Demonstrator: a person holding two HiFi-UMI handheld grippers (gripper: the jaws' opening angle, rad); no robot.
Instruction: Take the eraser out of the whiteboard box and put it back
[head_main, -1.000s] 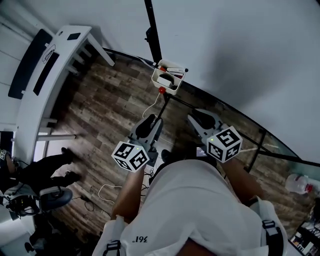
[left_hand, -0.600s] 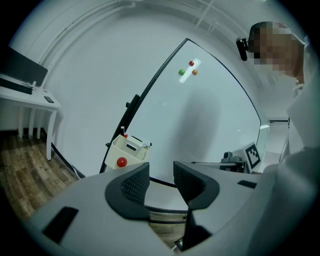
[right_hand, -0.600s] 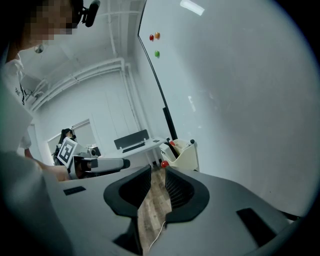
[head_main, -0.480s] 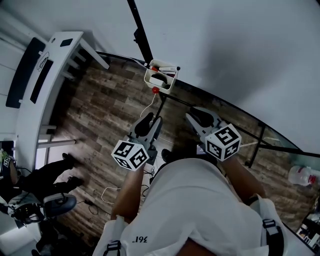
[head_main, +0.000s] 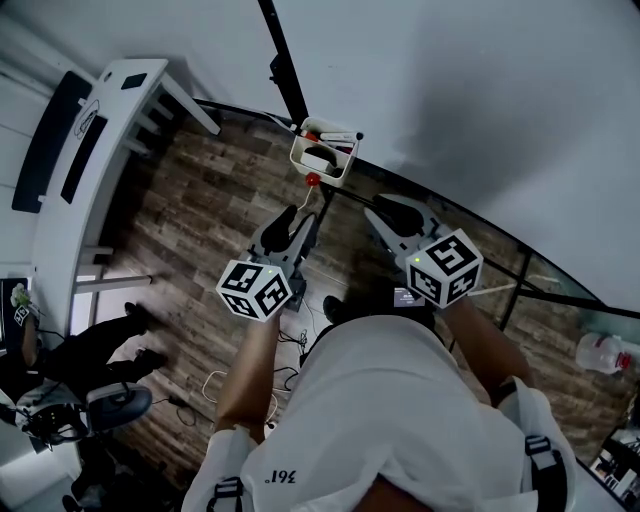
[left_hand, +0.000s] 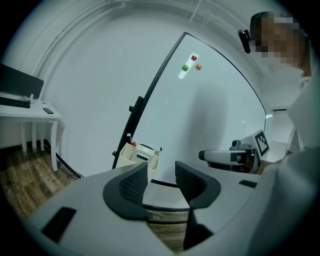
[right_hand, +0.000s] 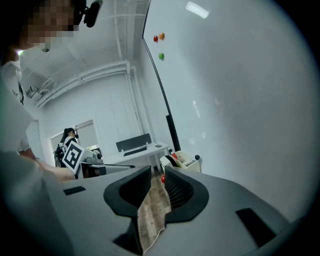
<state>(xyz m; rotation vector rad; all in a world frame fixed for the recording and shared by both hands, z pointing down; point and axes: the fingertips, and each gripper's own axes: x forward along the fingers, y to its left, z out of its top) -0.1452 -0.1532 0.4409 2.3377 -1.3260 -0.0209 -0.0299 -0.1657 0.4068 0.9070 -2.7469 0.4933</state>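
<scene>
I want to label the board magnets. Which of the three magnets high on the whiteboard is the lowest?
The green magnet: it sits alone below the red magnet and the orange magnet, which are side by side.

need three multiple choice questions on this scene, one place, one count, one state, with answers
1. Where is the whiteboard box? A) on the desk B) at the whiteboard's lower corner C) on the floor
2. How many round magnets sit high on the whiteboard? A) one B) three C) five
3. How is the left gripper? A) shut on the eraser B) shut on a marker C) open, empty
Answers: 1 B, it hangs by the frame's corner. 2 B, red, orange, green. 3 C, its fingers have just been opening and stand apart, nothing between them.
</scene>
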